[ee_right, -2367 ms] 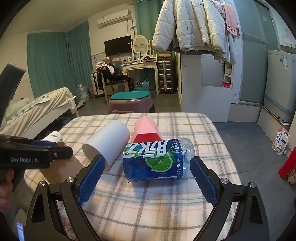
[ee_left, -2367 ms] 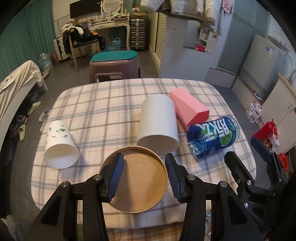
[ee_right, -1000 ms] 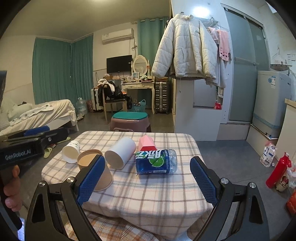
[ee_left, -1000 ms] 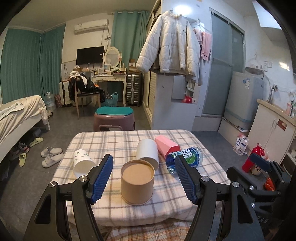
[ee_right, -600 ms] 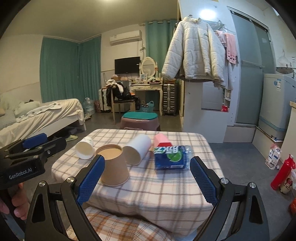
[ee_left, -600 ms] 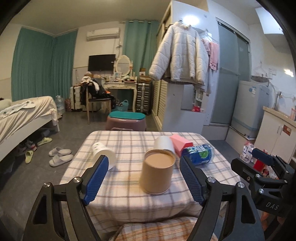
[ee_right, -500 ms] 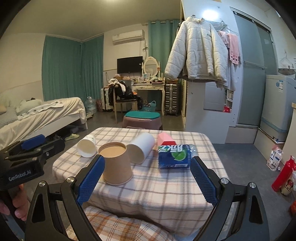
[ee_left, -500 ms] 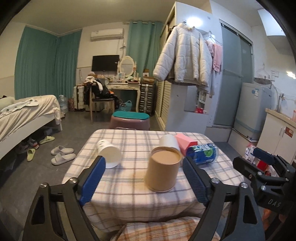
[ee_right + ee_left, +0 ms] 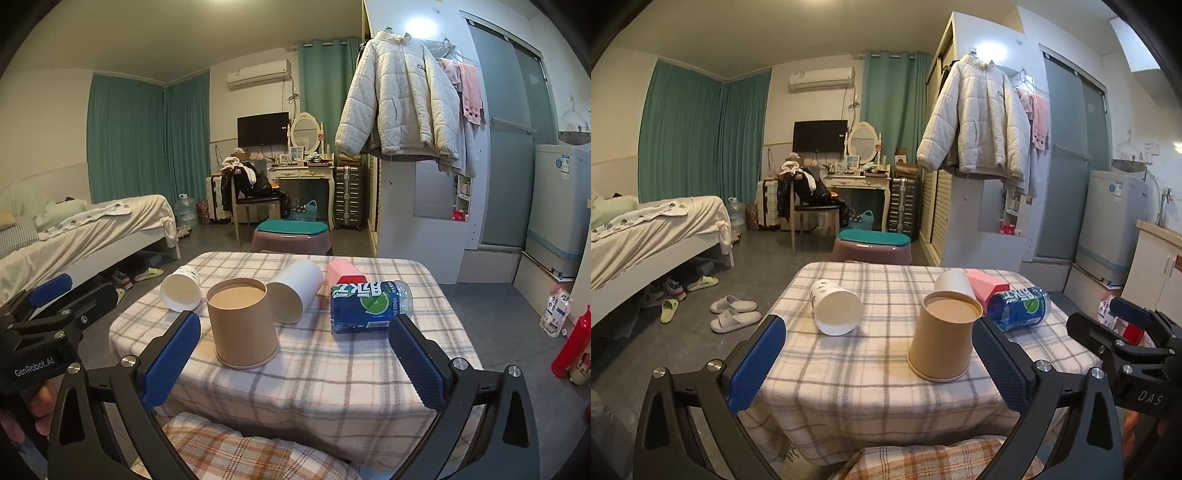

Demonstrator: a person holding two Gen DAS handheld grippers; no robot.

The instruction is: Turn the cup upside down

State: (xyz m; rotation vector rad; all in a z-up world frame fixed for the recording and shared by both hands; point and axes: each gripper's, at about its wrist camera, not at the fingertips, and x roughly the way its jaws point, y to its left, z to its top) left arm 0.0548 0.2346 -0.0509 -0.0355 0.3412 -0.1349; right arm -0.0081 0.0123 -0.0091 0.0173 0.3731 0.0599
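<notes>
A brown paper cup (image 9: 943,341) stands upside down, wide rim down, near the front of the plaid-covered table (image 9: 849,369); it also shows in the right wrist view (image 9: 242,326). My left gripper (image 9: 879,365) is open and empty, held back from the table's front edge, the cup between its blue pads and beyond them. My right gripper (image 9: 291,363) is open and empty, also back from the table. The right gripper appears at the right edge of the left wrist view (image 9: 1123,332), and the left gripper at the left edge of the right wrist view (image 9: 51,310).
A small white printed cup (image 9: 836,308) lies on its side at the left. A plain white cup (image 9: 295,290), a pink box (image 9: 345,273) and a blue-labelled bottle (image 9: 367,306) lie behind the brown cup. A plaid cushion (image 9: 942,458) sits below the table's front edge.
Both grippers have pulled back and dropped lower, away from the table, so it looks smaller and more side-on. The brown cup stays upside down where it was; both grippers stay open.
</notes>
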